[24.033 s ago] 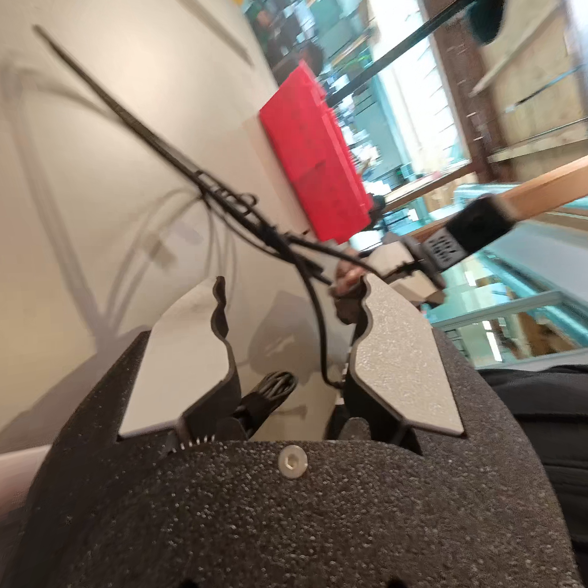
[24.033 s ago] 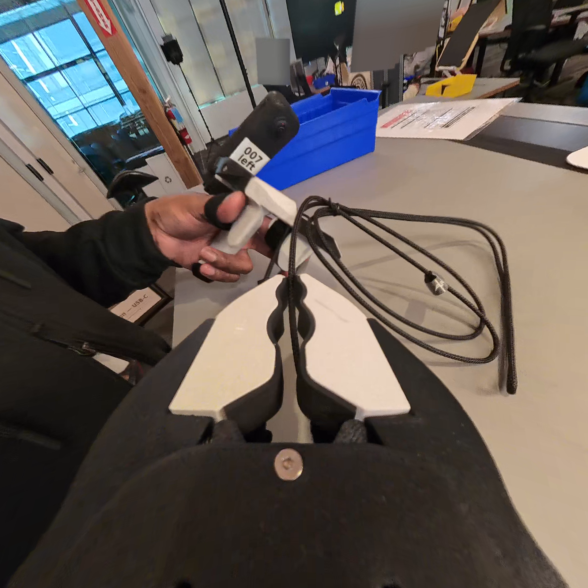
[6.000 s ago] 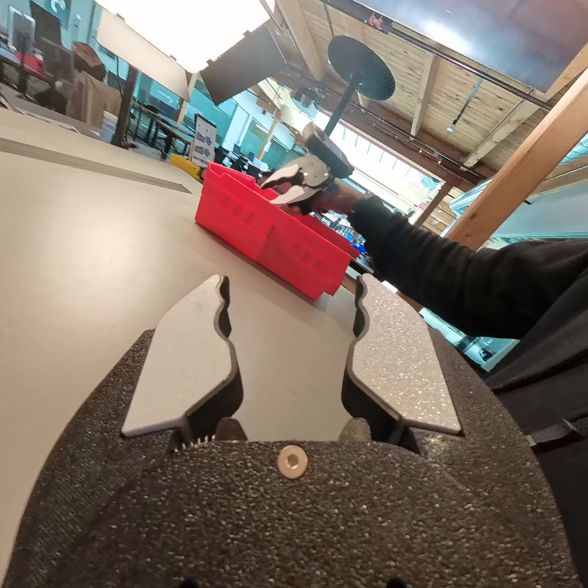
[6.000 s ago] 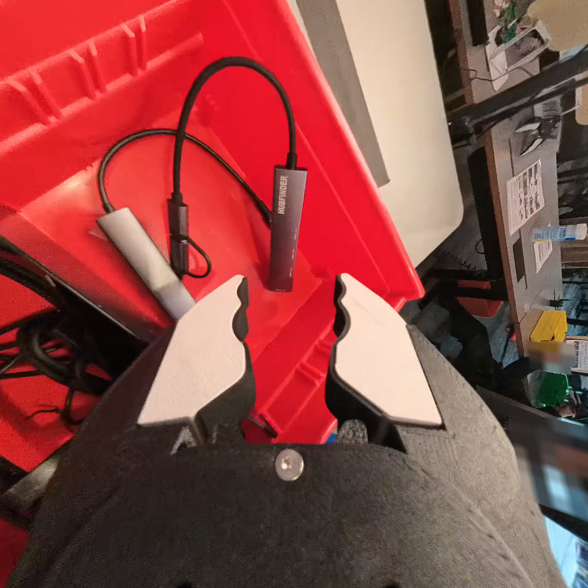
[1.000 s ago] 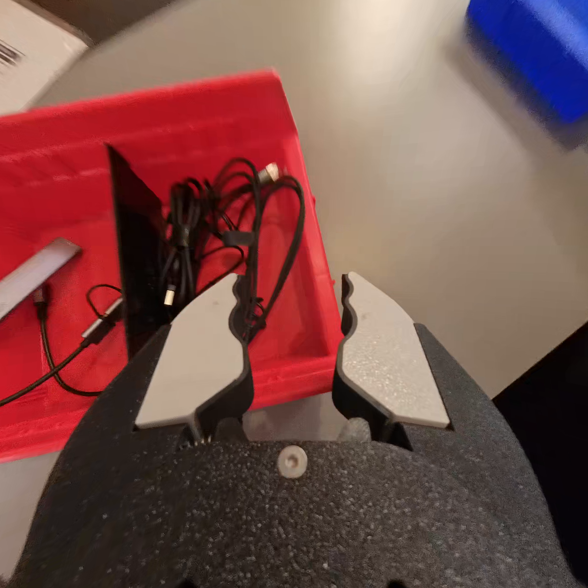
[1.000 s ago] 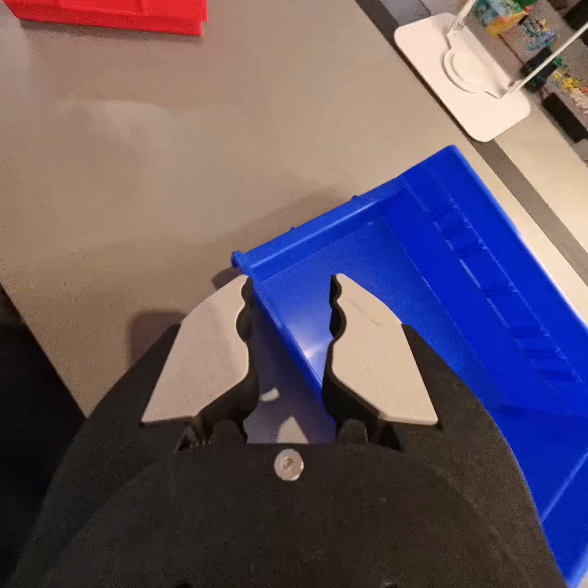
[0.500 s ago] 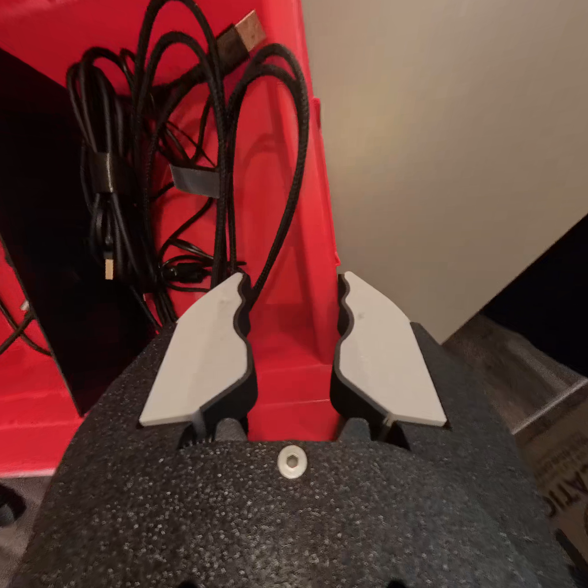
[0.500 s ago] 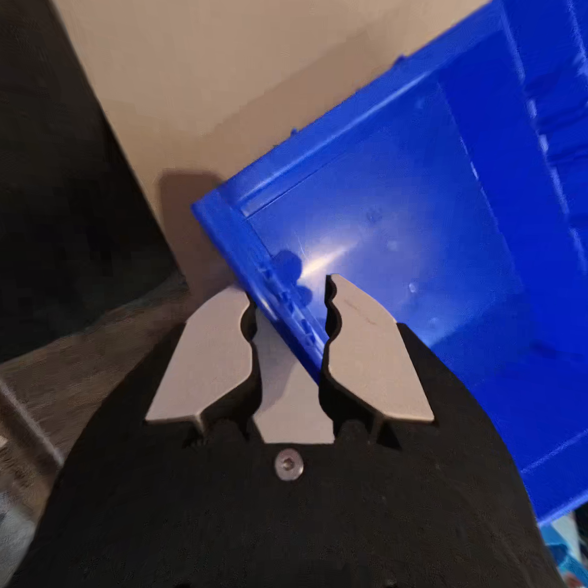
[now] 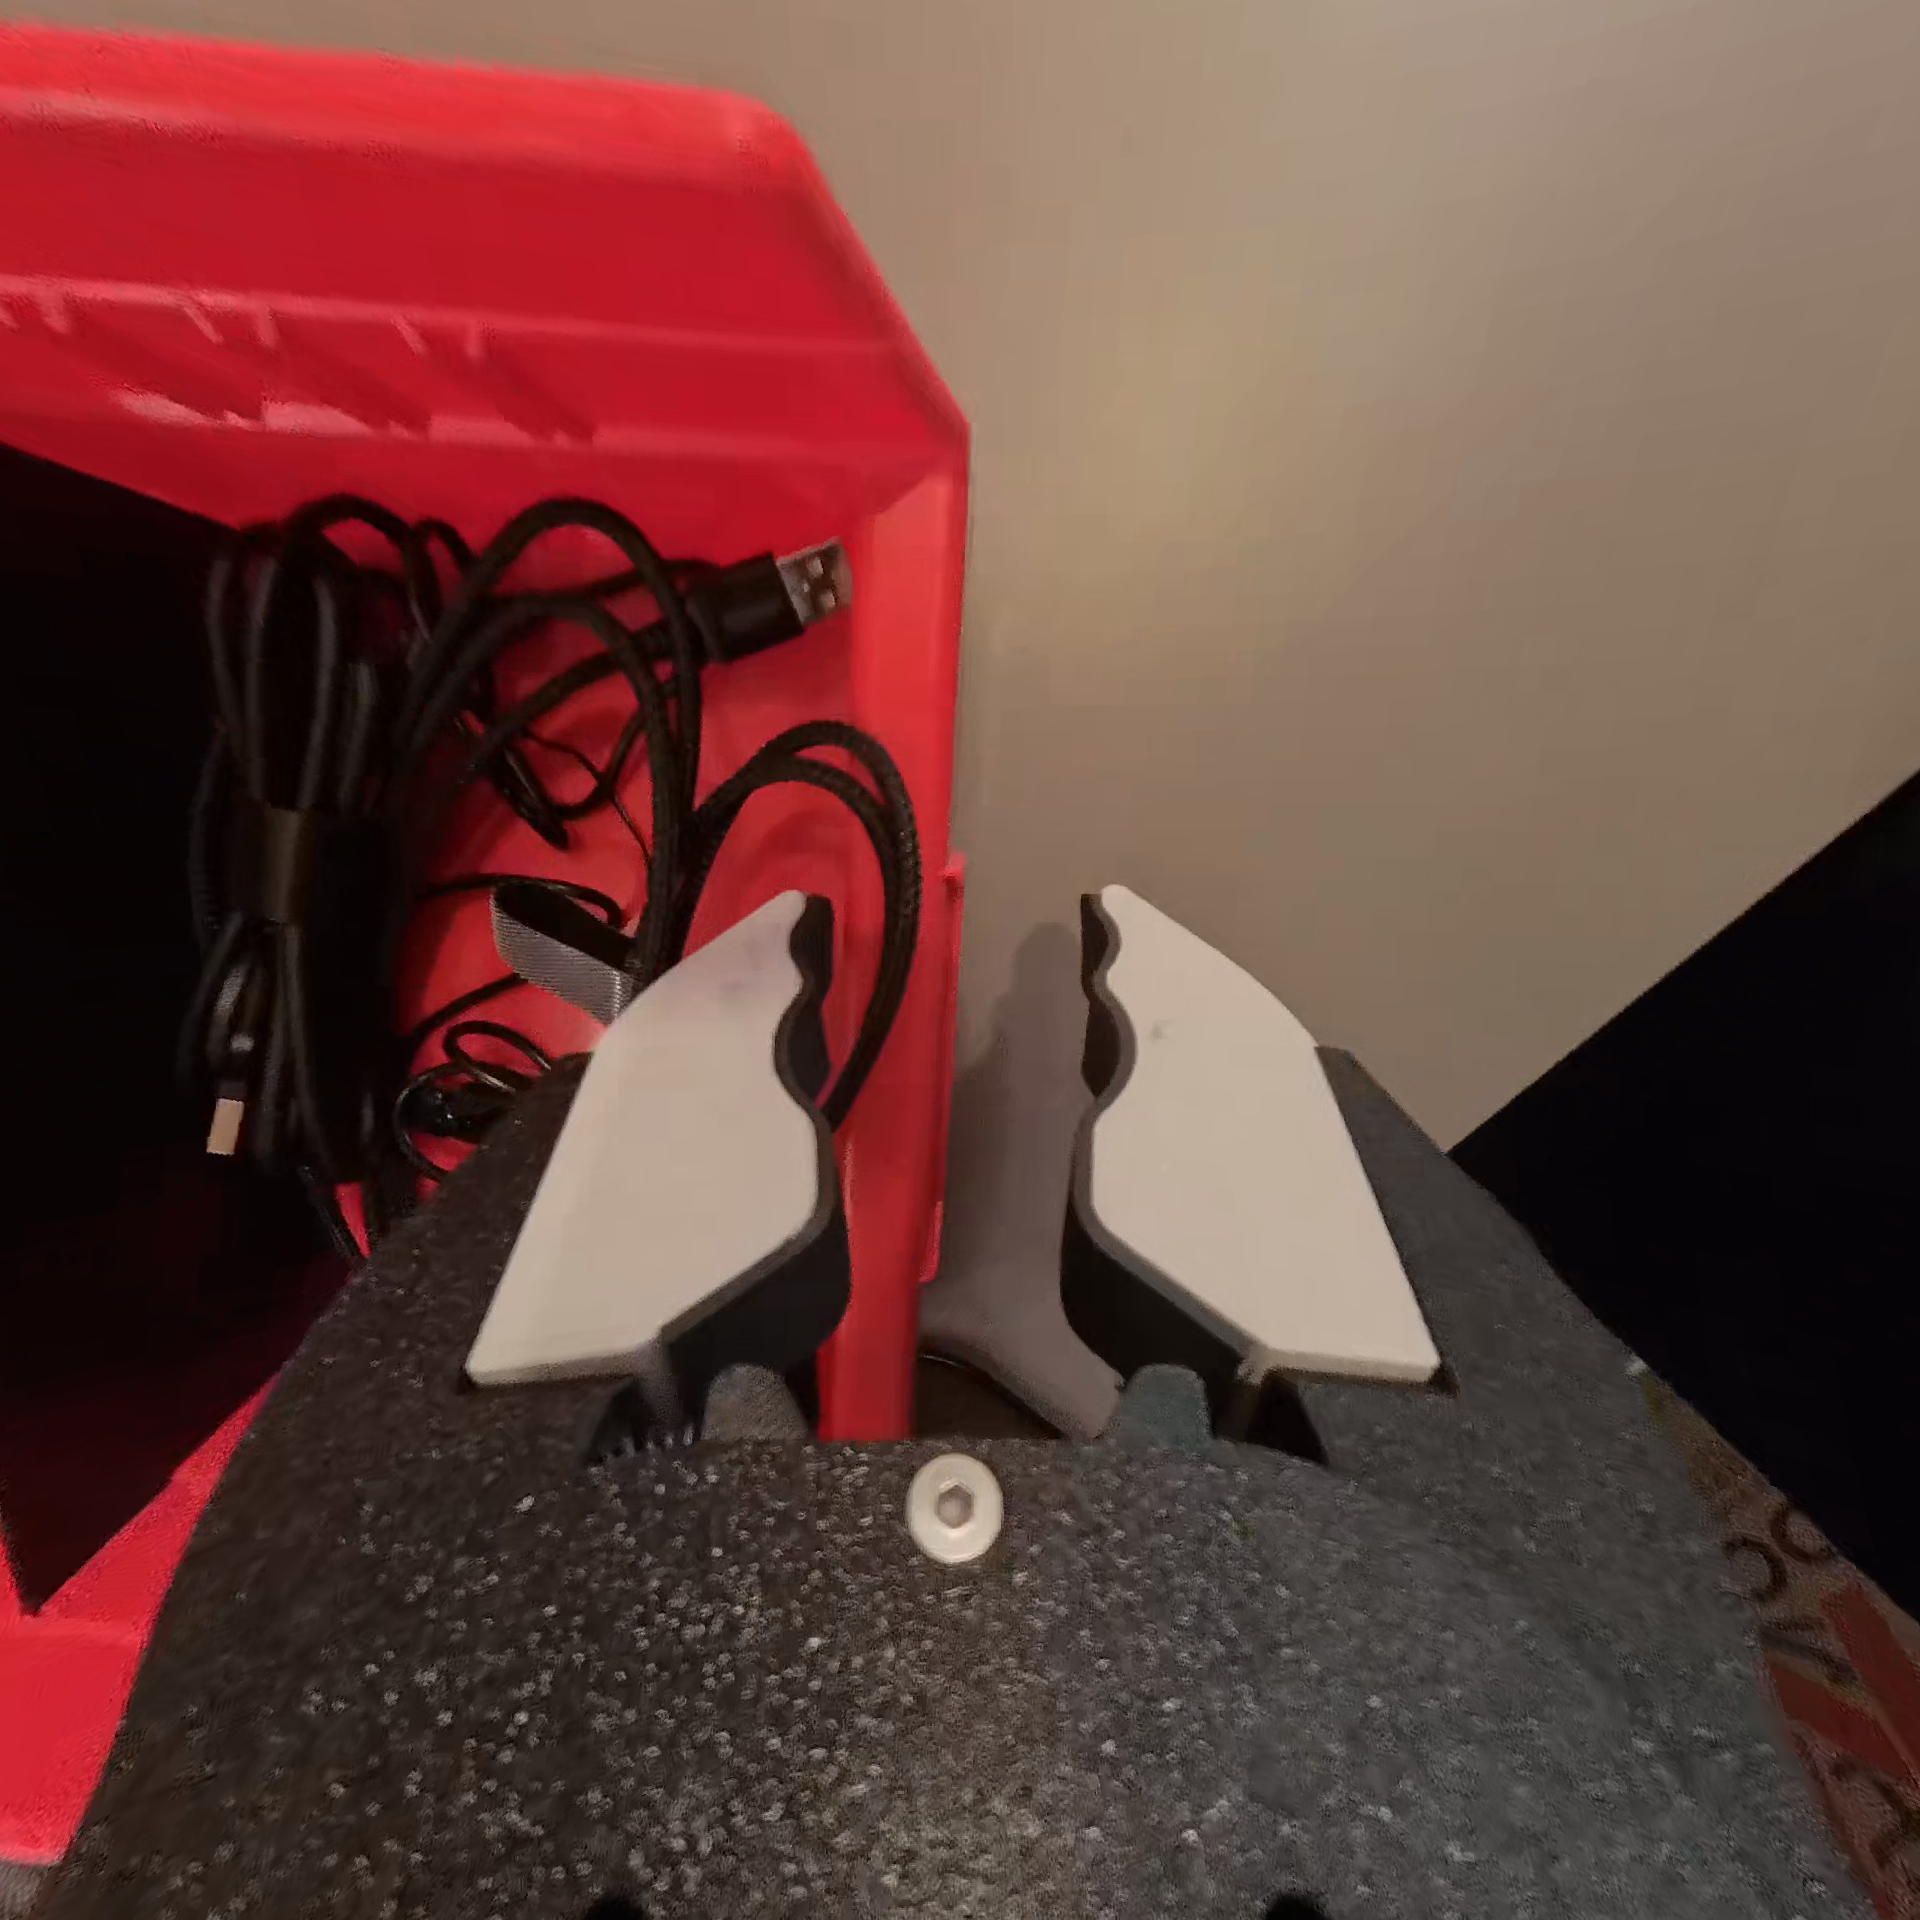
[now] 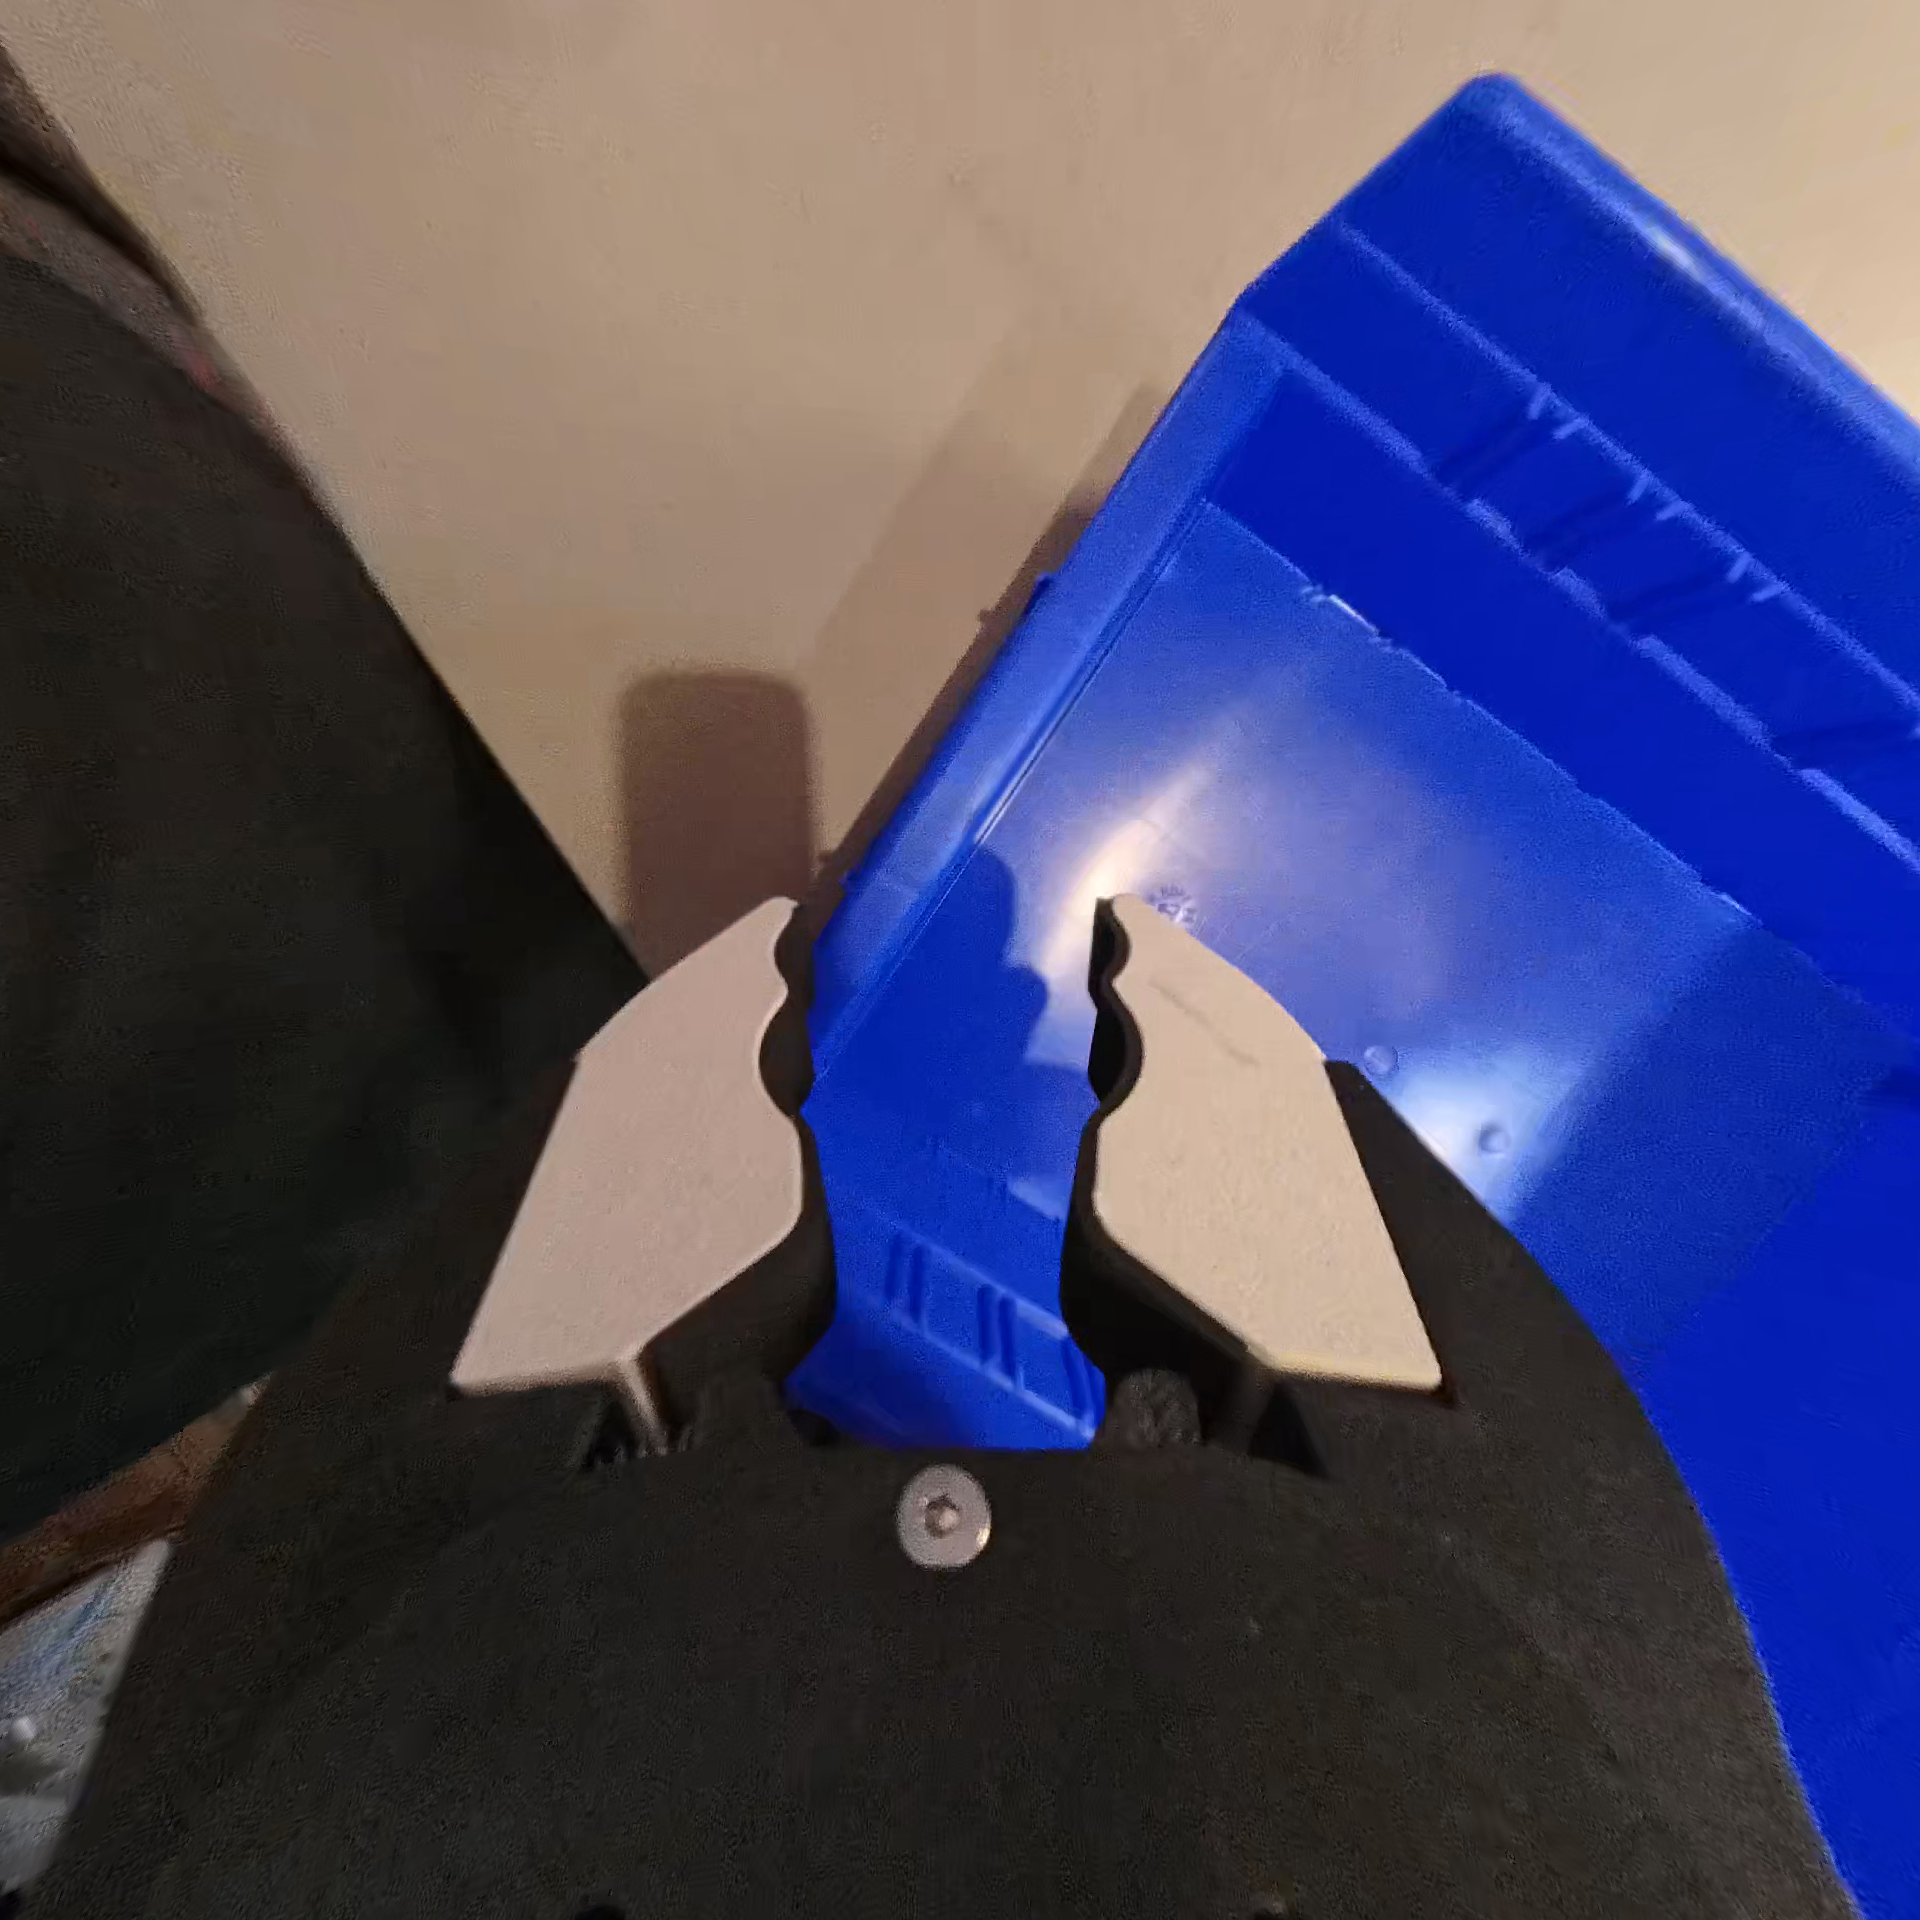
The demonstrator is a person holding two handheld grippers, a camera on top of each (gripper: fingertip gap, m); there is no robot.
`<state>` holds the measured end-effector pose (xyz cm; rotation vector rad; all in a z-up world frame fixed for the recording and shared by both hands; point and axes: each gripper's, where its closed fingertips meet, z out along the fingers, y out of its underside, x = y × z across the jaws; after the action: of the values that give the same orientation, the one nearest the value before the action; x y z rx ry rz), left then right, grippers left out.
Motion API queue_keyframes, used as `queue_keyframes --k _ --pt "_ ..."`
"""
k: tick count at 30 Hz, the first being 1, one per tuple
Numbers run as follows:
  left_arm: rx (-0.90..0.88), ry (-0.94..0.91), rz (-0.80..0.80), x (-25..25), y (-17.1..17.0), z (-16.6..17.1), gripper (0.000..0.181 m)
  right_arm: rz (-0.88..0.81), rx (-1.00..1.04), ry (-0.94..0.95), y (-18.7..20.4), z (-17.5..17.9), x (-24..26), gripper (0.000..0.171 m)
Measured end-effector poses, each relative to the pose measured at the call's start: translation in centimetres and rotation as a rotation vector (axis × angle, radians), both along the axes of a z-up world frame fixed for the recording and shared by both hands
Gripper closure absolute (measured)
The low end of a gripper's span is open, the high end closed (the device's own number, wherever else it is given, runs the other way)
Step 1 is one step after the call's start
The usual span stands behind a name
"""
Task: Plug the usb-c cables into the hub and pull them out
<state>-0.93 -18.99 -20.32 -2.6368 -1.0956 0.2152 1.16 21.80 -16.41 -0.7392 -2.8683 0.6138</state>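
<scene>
Left tool [image 9: 954, 914] open astride red bin [image 9: 914, 727] wall; right tool [image 10: 945, 914] open astride blue bin [image 10: 1455, 831] wall.

Left gripper [image 9: 954, 906]: jaws standing parted, grey fingers [image 9: 665, 1143] pointing forward, gripping nothing. Right gripper [image 10: 943, 912]: jaws likewise standing parted, fingers [image 10: 1247, 1164] spread, clamping on nothing.

Matte beige tabletop [image 9: 1403, 468] under warm dim light, soft shadows, dark floor [image 9: 1766, 1039] beyond its edge

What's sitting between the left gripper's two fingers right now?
In the left wrist view, the red bin's side wall runs up between the left gripper's open fingers, with bare table beside it.
</scene>
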Motion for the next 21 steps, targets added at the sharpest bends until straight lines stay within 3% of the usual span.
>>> queue_keyframes --k 3,6,9,12,16,19,21 --pt "-0.082 0.007 -0.014 -0.4 -1.1 -1.1 0.157 -0.039 0.074 -0.033 -1.1 -2.6 -1.4 0.122" --pt "-0.048 -0.008 -0.033 -0.3 -1.3 -1.1 0.159 -0.057 0.188 -0.098 -0.8 -4.7 -2.1 0.112" --pt "-0.047 -0.015 -0.079 0.1 -2.1 -1.1 0.159 0.065 0.221 -0.127 -1.1 -5.3 -1.6 0.134" --pt "-0.047 -0.024 -0.141 0.8 -3.3 -1.1 0.159 0.125 0.219 -0.138 -0.3 -5.4 -1.4 0.133" --pt "-0.077 -0.040 -0.221 1.6 -5.7 -1.1 0.158 0.291 0.359 -0.096 4.0 -5.3 -1.3 0.135" --pt "-0.118 -0.054 -0.196 2.0 -7.8 -1.0 0.151 0.278 0.569 -0.051 8.8 -5.1 -1.9 0.136" --pt "-0.166 -0.043 -0.181 2.0 -9.1 -1.6 0.134 0.225 0.541 -0.021 9.1 -5.1 -2.4 0.117"
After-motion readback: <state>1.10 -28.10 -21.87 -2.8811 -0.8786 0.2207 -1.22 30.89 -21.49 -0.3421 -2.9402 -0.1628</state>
